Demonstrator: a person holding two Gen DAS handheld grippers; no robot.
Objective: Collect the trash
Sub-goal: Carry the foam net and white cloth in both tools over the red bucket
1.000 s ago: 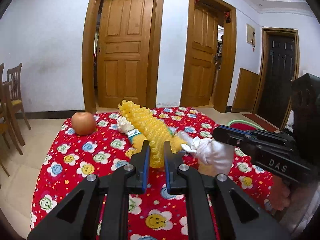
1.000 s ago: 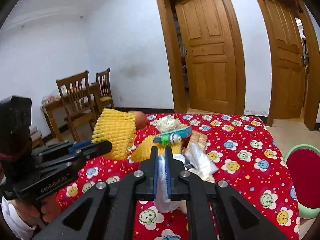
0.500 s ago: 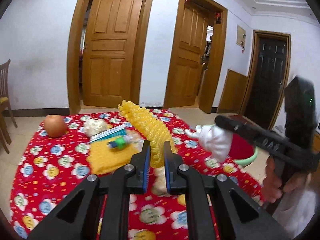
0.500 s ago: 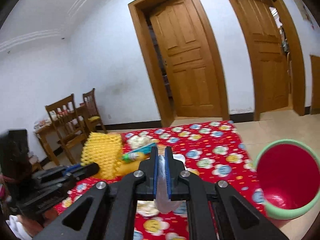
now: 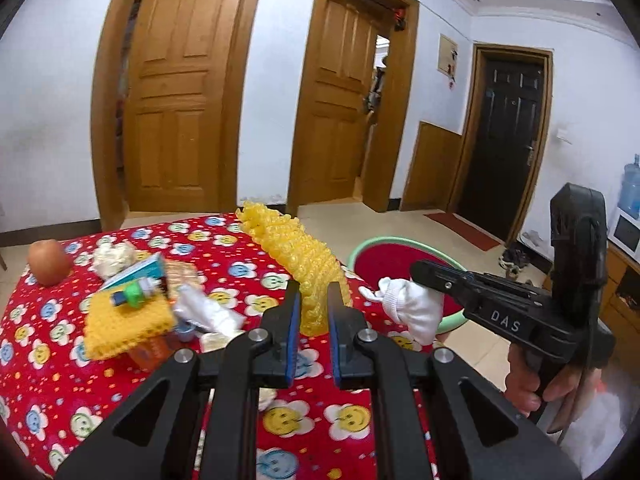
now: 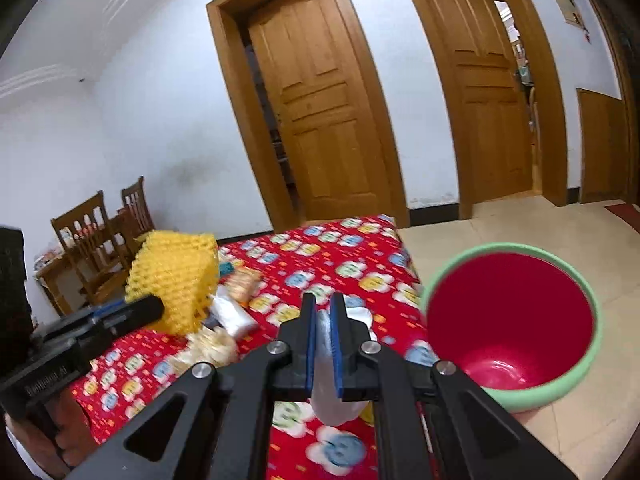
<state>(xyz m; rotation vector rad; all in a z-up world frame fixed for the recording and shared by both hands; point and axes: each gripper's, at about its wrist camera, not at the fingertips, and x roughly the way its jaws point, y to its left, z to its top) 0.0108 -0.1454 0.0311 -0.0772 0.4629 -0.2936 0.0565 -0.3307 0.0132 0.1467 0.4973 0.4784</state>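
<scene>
Yellow foam net (image 5: pixel 304 264) — between left tongs (image 5: pixel 313 312)

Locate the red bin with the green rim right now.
The red bin stands on the tiled floor just off the table's right edge, at the right of the right wrist view; in the left wrist view it sits behind the white foam wrapper.

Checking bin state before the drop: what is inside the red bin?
The red bin shows only bare red wall and floor in the right wrist view; its near inner side is hidden by the rim.
</scene>
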